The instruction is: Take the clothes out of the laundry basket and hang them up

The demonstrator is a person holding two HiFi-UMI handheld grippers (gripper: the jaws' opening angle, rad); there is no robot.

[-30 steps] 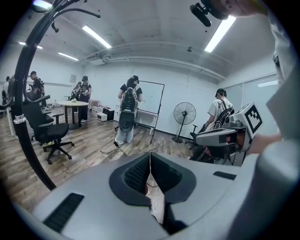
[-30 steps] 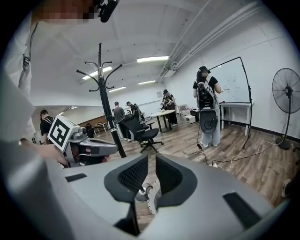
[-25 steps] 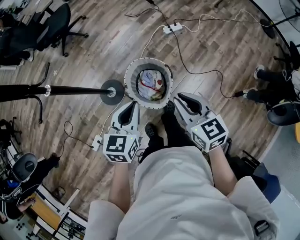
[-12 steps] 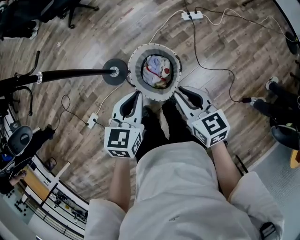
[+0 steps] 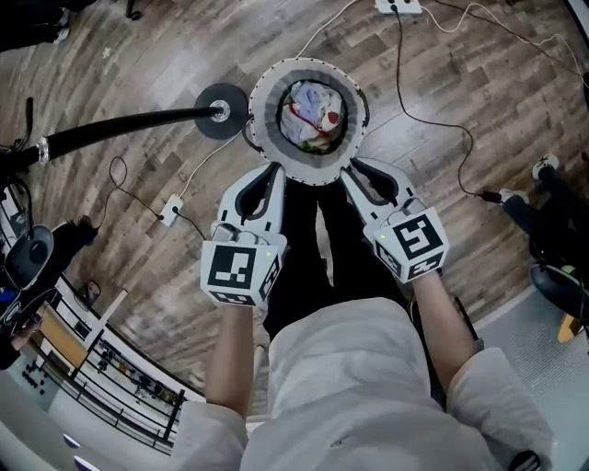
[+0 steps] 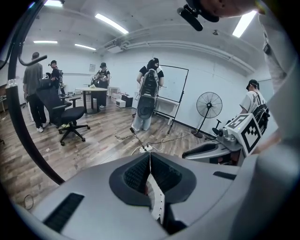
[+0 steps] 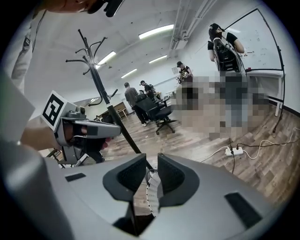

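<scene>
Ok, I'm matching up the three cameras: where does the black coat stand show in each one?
Head view: coat stand lies across the upper left.
Left gripper view: its pole curves down the left edge.
Right gripper view: upright, left of centre.
Shared landmark: the white power strip on the floor.

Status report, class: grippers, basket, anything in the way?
Left gripper shut, empty. Right gripper just opening, empty. Clothes in basket, untouched. Stand base beside basket.

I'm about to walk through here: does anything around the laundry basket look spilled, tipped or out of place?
Nothing spilled: the laundry basket stands upright with the clothes inside. Loose cables snake over the floor beside it: a black cable on the right, a white cable by the coat stand base.
</scene>
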